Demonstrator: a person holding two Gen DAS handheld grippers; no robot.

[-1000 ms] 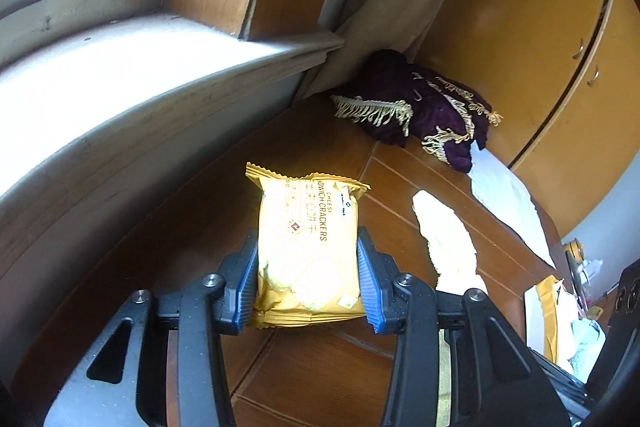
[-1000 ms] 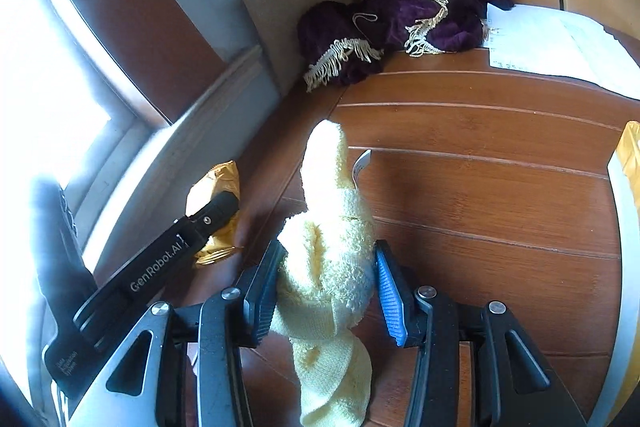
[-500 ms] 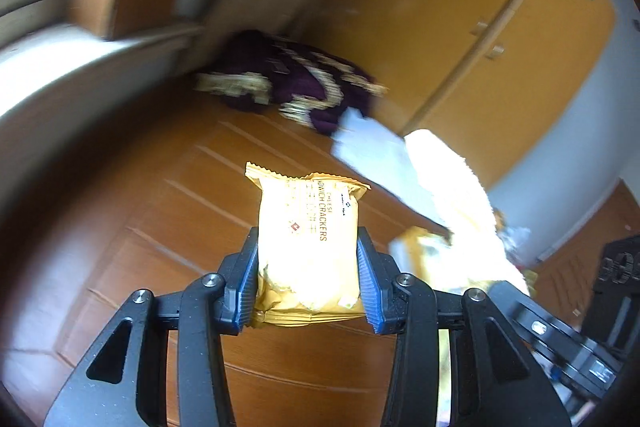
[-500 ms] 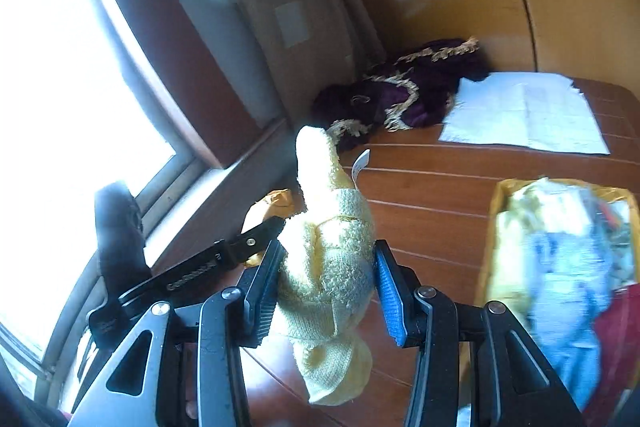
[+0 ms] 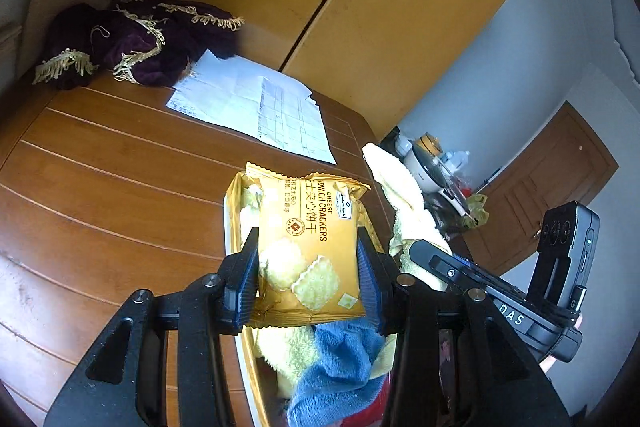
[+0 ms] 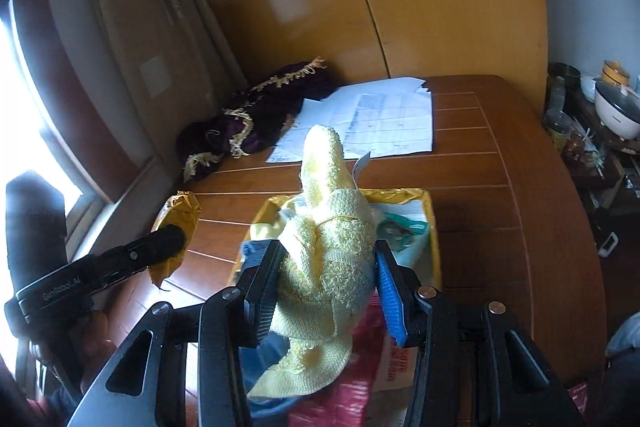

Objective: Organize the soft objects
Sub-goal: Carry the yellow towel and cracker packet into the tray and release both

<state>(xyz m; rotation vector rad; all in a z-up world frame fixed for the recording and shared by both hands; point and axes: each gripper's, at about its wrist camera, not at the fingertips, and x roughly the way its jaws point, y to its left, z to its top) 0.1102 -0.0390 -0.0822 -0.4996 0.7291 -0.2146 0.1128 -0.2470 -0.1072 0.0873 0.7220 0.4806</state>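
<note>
Wooden desk (image 5: pixel 100 187) is carrying yellow basket (image 6: pixel 430 223) | left gripper (image 5: pixel 306 267) jaws are gripping cracker packet (image 5: pixel 308 247), long axis pointing far, directly over basket | right gripper (image 6: pixel 328 279) jaws are gripping yellow towel (image 6: pixel 328 239), also above it.

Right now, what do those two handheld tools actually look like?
Both are black. The left tool and right tool each have two angular arms with triangular cut-outs, silver rivets and ribbed blue pads. The left one's body reads "GenRobot.AI"; the right one's shows "DAS".
</note>
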